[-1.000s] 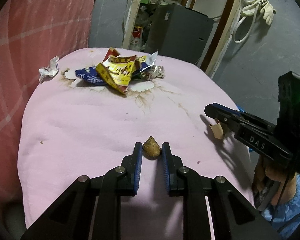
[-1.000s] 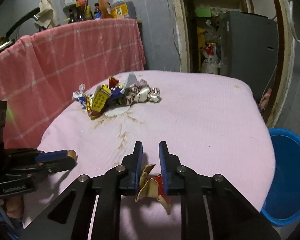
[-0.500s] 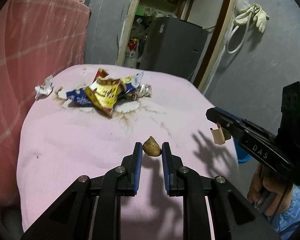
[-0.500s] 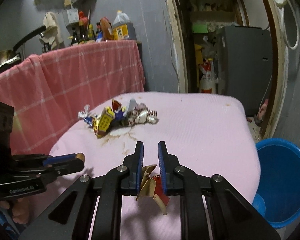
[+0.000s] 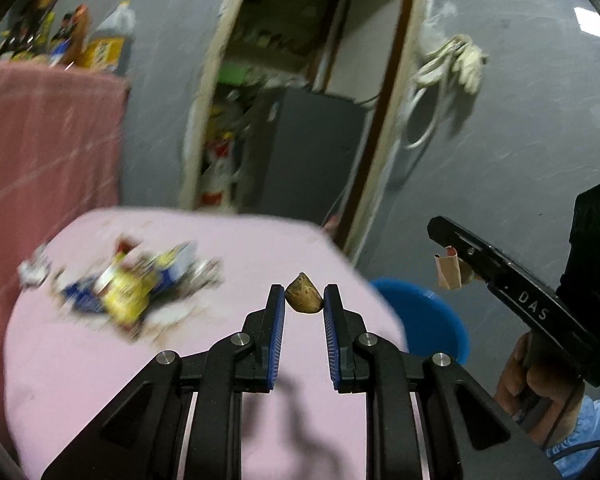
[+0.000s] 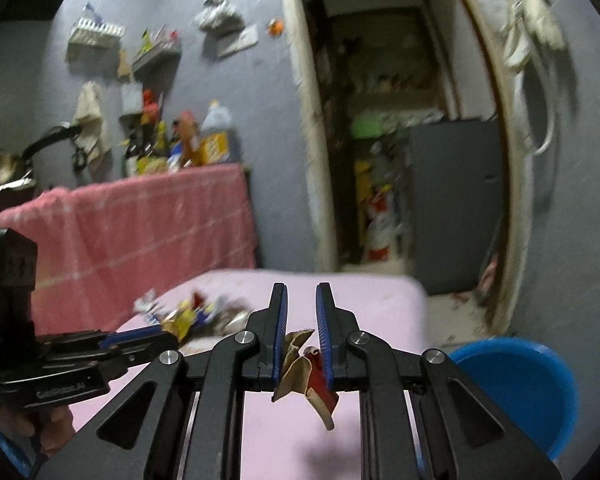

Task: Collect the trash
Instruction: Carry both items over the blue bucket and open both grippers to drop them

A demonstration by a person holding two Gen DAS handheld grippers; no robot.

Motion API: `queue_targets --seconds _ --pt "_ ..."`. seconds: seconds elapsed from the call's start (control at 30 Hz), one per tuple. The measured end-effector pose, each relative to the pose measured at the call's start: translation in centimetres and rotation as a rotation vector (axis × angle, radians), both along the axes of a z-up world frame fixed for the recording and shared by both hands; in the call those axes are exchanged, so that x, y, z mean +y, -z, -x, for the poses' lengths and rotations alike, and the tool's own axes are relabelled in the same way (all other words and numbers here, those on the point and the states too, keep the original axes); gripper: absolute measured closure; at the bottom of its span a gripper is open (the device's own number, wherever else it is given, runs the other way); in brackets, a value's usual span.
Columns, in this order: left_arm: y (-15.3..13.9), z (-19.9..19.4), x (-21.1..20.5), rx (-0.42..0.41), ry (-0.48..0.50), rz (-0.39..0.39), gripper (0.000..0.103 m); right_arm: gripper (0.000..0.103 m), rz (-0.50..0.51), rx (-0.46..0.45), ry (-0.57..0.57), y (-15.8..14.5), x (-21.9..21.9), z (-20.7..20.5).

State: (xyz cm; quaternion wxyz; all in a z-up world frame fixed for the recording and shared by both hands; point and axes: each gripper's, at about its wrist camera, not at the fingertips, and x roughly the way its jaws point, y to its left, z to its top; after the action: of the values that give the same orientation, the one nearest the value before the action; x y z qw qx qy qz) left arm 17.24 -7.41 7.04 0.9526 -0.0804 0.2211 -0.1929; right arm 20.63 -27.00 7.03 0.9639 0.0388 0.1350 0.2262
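My left gripper [image 5: 304, 300] is shut on a small brown nut shell [image 5: 304, 299], held in the air above the pink table [image 5: 100, 360]. My right gripper [image 6: 302, 312] is shut on a crumpled tan and red wrapper [image 6: 306, 372], also lifted above the table; the wrapper shows in the left wrist view [image 5: 449, 272] too, with the right gripper [image 5: 444, 236] above a blue bucket [image 5: 428, 316]. The left gripper shows in the right wrist view [image 6: 168, 340] at the left. A pile of snack wrappers [image 5: 128, 284] lies at the table's far left, blurred; it shows in the right wrist view [image 6: 192, 314].
The blue bucket [image 6: 516, 388] stands on the floor off the table's right edge. A pink checked cloth [image 6: 140, 224] covers a counter on the left, with bottles on top. A doorway with a grey cabinet [image 6: 456, 200] lies behind the table.
Both grippers have risen higher above the table with their trash still held, and the views have tilted up. The blue bucket has come into the left wrist view.
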Motion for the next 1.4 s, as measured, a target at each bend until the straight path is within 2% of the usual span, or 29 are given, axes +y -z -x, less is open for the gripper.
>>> queue_targets --seconds 0.2,0.3,0.47,0.6,0.8,0.97,1.03,1.13,1.2,1.33,1.4 --pt "-2.4 -2.2 -6.3 -0.142 0.112 0.019 0.087 0.090 -0.008 -0.080 0.171 -1.8 -5.5 -0.2" --pt "-2.7 -3.8 -9.3 -0.146 0.174 0.042 0.087 0.090 -0.013 -0.082 0.260 -1.7 -8.4 -0.6" --pt "-1.1 -7.7 -14.6 -0.044 0.258 0.034 0.087 0.090 -0.077 -0.019 0.397 0.1 -14.2 -1.9" --pt "0.7 -10.5 -17.5 0.039 0.284 -0.003 0.087 0.089 -0.123 0.059 0.448 2.5 -17.1 -2.9" --pt "4.9 -13.9 -20.1 0.171 0.288 -0.040 0.087 0.087 -0.143 0.210 0.451 6.5 -18.7 -5.4" --pt "7.5 -16.4 -20.8 0.269 0.276 -0.038 0.087 0.085 -0.178 0.289 0.439 8.3 -19.4 -6.7" --pt "8.3 -17.1 -20.9 0.296 0.270 -0.044 0.086 0.076 -0.188 0.308 0.441 8.7 -19.6 -6.9" --pt "8.5 -16.4 -21.0 0.315 0.270 -0.041 0.082 0.070 -0.199 0.314 0.443 8.6 -19.7 -6.9" --pt "7.9 -16.0 -20.7 0.316 0.268 -0.035 0.069 0.068 -0.200 0.313 0.443 8.5 -19.8 -6.8" --pt "6.4 -14.9 -19.3 0.301 0.245 -0.008 0.067 0.062 -0.195 0.301 0.449 8.0 -19.5 -7.0" --pt "5.6 -14.4 -18.3 0.281 0.222 0.000 0.059 0.056 -0.190 0.273 0.455 7.5 -19.4 -6.5"
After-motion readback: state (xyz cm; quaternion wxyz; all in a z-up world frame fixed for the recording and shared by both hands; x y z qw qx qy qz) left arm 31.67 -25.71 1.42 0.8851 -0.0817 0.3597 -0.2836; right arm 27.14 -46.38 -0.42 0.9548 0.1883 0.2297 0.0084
